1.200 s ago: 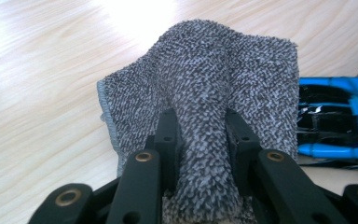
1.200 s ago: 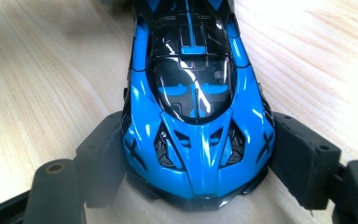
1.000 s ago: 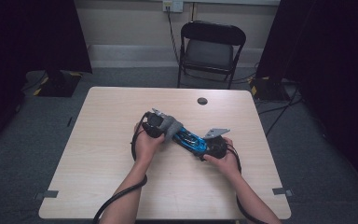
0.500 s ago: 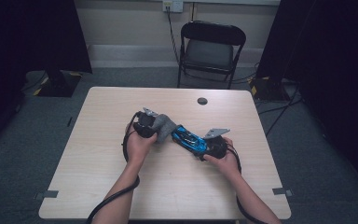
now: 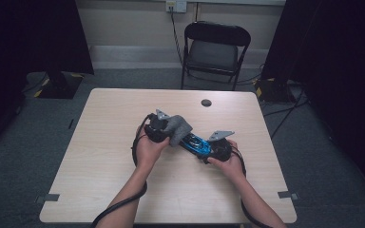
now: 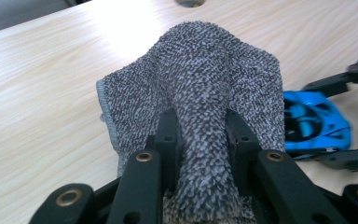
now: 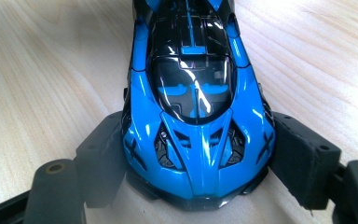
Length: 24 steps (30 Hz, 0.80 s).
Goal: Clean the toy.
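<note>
A person sits at a pale wooden counter [image 5: 123,156] with a hand-held tool in each hand, and the work in hand looks like wiping a toy car with a cloth. The right tool [image 5: 215,150] has its jaws set wide around the sides of a glossy blue toy sports car [image 7: 196,107], clamping one end of it and steadying it near the middle of the counter. The left tool [image 5: 164,131] is pinched nearly shut on a bunched fold of grey terry cloth [image 6: 200,93], which drapes forward from its jaws. In the high view the car's long axis runs slantwise, from the right tool up toward the left one, and the cloth hangs over its far end. The left hand is therefore the one placed to wipe, drawing the cloth along the car's length toward the right tool.
</note>
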{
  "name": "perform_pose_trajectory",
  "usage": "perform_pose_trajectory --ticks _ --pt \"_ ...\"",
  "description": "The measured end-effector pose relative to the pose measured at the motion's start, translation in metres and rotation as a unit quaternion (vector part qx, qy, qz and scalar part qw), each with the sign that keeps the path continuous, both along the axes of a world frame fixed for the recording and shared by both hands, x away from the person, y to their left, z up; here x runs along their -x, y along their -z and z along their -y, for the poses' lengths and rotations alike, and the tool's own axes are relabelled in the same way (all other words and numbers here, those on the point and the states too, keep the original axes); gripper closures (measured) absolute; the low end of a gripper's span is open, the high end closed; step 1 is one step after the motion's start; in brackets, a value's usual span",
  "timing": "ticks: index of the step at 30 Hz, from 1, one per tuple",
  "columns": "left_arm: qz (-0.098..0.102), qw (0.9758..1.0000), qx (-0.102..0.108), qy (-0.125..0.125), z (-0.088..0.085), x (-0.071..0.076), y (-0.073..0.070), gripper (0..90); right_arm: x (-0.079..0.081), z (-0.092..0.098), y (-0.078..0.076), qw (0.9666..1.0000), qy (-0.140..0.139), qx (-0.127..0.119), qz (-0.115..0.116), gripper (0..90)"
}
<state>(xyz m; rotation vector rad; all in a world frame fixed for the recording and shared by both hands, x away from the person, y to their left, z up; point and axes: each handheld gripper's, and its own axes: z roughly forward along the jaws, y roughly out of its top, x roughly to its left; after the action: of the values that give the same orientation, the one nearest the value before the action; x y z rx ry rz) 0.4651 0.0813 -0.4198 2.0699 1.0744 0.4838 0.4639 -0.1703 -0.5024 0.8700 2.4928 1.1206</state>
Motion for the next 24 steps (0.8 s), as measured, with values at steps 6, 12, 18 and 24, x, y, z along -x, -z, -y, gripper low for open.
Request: perform_pose_trajectory --ticks 6,12,18,24 --pt "0.002 0.9996 -0.004 0.026 0.023 0.004 0.003 71.2 0.000 0.000 0.000 1.0000 0.000 0.000 0.000 24.9" --pt "-0.001 0.9985 -0.009 0.054 0.043 0.009 0.004 71.2 0.000 0.000 0.000 1.0000 0.000 0.000 0.000 24.9" --pt "-0.009 0.9973 -0.018 0.071 0.057 0.012 0.010 71.1 0.000 0.000 0.000 1.0000 0.000 0.000 0.000 24.9" --pt "-0.022 0.9950 -0.038 0.090 0.069 0.014 0.022 70.9 0.000 0.000 0.000 1.0000 0.000 0.000 -0.001 24.9"
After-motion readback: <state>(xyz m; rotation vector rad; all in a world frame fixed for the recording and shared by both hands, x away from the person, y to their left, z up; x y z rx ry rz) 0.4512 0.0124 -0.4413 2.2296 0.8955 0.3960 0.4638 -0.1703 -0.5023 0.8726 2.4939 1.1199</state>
